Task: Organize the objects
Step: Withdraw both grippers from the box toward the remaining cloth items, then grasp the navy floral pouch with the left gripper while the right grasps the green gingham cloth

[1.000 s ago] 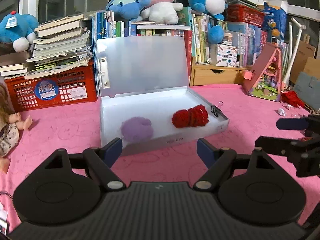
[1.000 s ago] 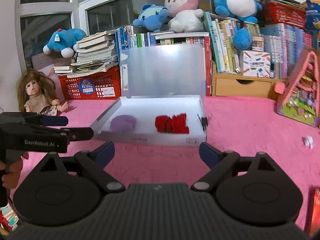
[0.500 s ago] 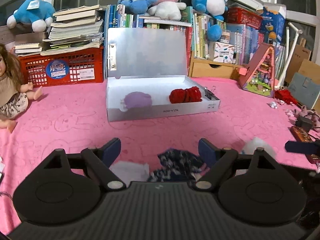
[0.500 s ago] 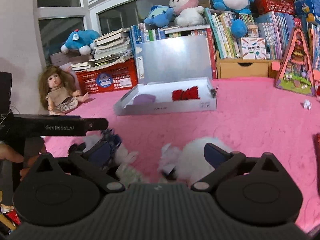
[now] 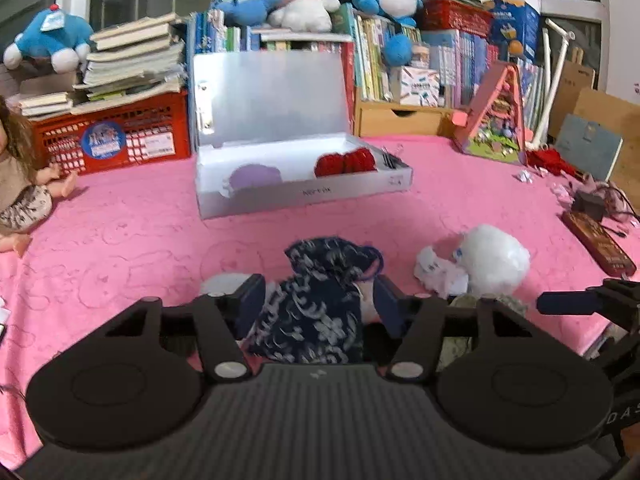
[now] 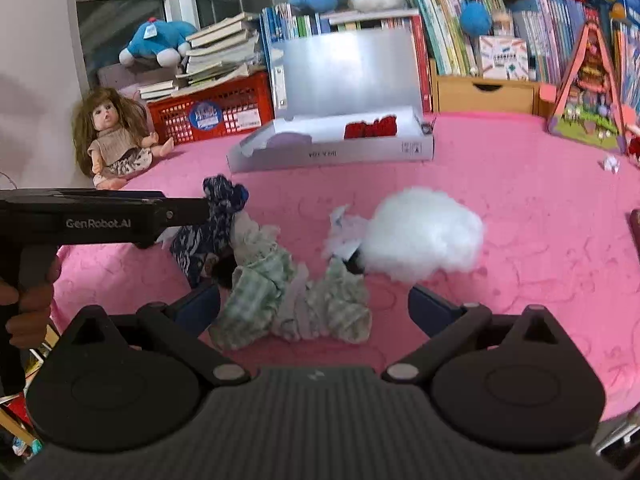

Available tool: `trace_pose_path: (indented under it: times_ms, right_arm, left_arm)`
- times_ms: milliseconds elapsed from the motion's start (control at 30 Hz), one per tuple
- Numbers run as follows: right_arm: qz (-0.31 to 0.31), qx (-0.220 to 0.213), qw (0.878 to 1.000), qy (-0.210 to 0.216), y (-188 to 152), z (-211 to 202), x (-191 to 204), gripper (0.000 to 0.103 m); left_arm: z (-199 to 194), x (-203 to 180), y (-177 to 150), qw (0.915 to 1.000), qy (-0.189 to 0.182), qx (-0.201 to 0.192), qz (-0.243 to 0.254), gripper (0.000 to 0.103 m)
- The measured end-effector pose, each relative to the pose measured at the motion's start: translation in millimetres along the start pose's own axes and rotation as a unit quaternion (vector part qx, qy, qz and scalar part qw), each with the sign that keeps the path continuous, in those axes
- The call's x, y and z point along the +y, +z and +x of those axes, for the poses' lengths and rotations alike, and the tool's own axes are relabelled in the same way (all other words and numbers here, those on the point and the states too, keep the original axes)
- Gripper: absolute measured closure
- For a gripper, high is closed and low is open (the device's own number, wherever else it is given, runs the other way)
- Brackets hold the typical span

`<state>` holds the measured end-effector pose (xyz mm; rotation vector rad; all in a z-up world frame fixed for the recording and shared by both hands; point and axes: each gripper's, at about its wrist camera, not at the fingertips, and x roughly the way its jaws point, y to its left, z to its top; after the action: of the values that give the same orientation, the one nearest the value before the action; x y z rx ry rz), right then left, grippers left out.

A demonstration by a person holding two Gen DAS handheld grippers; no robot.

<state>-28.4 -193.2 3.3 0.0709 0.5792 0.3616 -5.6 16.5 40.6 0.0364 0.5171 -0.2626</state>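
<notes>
A dark blue patterned cloth [image 5: 320, 300] lies on the pink table between the fingers of my left gripper [image 5: 320, 304], which stands open around it; it also shows in the right wrist view [image 6: 208, 224]. A green checked cloth [image 6: 288, 300] lies between the open fingers of my right gripper [image 6: 314, 308]. A white fluffy ball [image 6: 420, 236] with a paper tag lies just beyond, also in the left wrist view [image 5: 492, 260]. The open grey box [image 5: 304, 188] holds a purple item [image 5: 256, 176] and a red knitted item [image 5: 346, 162].
A doll [image 6: 112, 132] sits at the table's left. A red crate [image 5: 112, 140] with books, a bookshelf with plush toys and a pink toy house [image 5: 496, 120] line the back. A brown power strip [image 5: 600, 244] lies at the right edge.
Both grippers have drawn back from the box and dropped low over the near table. The blue cloth now sits between the left fingers, the checked cloth between the right fingers.
</notes>
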Motion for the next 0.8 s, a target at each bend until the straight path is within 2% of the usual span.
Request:
trace_pose_path:
  times_ms: [200, 367, 667, 800]
  right_arm:
    - [0.017, 0.011, 1.000, 0.004, -6.1, 7.1, -2.5, 0.006]
    - [0.037, 0.004, 0.999, 0.017, -11.5, 7.3, -3.5, 0.014]
    - [0.046, -0.015, 0.999, 0.024, -14.4, 7.9, 1.4, 0.031]
    - [0.049, -0.019, 0.998, 0.021, -12.9, 6.0, 0.9, 0.039]
  left_arm:
    - [17.4, -2.0, -8.7, 0.9996, 0.019, 0.001, 0.020, 0.038]
    - [32.4, 5.8, -14.7, 0.9999, -0.003, 0.013, -0.003, 0.037]
    - [47.9, 4.8, -17.2, 0.9998, 0.002, 0.018, -0.001, 0.037]
    - [45.3, 4.9, -16.0, 0.9999, 0.006, 0.014, -0.007, 0.045]
